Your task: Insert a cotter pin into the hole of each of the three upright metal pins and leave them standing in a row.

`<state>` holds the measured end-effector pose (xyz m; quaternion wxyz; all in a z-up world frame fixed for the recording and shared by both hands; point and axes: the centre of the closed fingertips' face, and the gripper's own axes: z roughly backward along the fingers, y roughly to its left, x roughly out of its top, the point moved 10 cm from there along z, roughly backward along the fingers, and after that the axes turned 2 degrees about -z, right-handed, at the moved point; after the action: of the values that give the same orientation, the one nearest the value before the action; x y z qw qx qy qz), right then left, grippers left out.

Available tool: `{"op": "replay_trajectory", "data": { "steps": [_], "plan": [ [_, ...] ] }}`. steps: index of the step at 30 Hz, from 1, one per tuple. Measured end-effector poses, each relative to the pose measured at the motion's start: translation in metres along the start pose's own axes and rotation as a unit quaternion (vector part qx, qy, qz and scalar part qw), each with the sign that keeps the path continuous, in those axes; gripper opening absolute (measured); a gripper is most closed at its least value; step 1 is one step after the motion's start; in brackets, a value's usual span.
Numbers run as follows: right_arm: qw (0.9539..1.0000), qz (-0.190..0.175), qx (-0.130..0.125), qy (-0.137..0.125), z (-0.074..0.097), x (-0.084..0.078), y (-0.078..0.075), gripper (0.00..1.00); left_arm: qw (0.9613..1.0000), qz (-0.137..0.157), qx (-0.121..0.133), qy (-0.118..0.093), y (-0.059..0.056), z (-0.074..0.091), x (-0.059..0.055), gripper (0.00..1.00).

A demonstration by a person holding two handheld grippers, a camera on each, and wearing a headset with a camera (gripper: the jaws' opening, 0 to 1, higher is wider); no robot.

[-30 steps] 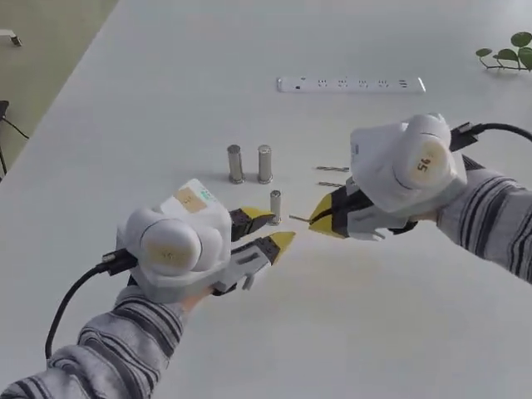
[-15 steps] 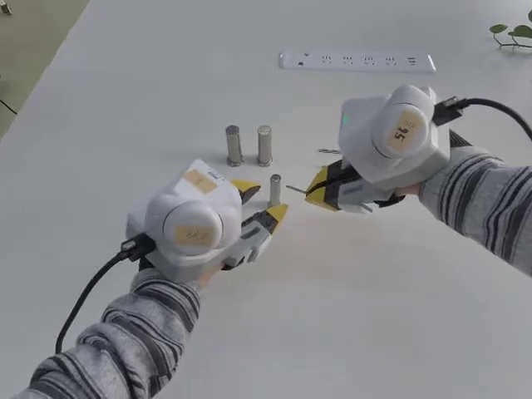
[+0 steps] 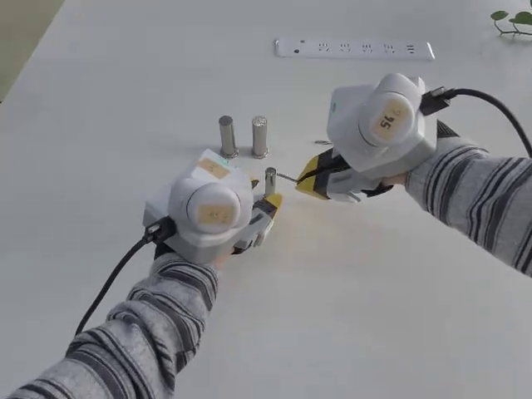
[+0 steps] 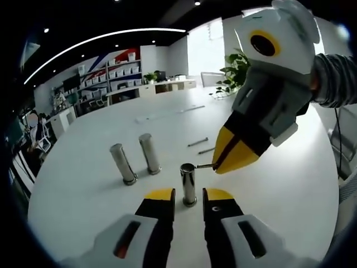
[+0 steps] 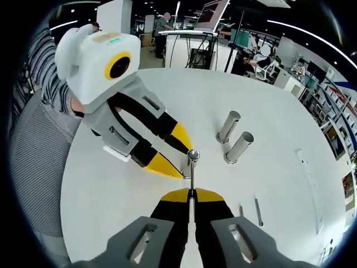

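- Head view is showing the near metal pin [image 3: 270, 180] standing upright on the table [image 3: 125, 100], just in front of the two rear metal pins [image 3: 225, 137], so the row is not yet looking formed.
- You are bringing the cotter pin [image 3: 287, 176] up to that pin's top; its tip is sitting at or just beside the hole, and whether it is entering is too small to tell.
- Your right gripper [image 3: 303, 180] is pinching the cotter pin with its jaws fully closed.
- Your left gripper [image 4: 182, 196] is bracketing the near pin's base, jaws narrowly parted and seemingly not yet clamping.
- No pin is showing a cotter through it, so I am judging the first insertion under way and two remaining; spare cotter pins [image 4: 198, 142] are lying beyond.
- Compared with a second ago, your left gripper is now around the pin instead of short of it with wide jaws, and the cotter's gap to the pin is closing.
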<state>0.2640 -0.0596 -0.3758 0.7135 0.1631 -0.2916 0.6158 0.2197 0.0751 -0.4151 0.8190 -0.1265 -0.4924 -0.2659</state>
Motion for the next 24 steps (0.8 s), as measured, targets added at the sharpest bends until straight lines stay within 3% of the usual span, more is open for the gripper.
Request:
{"op": "replay_trajectory", "data": {
  "steps": [8, 24],
  "plan": [
    [1.0000, -0.001, 0.002, 0.004, -0.002, 0.000, 0.001, 0.00, 1.0000, 0.008, 0.000, 0.002, 0.001, -0.010, 0.000, 0.12],
    [0.9999, 0.012, -0.002, 0.009, -0.004, 0.004, -0.002, 0.00, 0.9997, 0.021, 0.008, 0.004, -0.002, -0.014, -0.003, 0.05]
  ]
}}
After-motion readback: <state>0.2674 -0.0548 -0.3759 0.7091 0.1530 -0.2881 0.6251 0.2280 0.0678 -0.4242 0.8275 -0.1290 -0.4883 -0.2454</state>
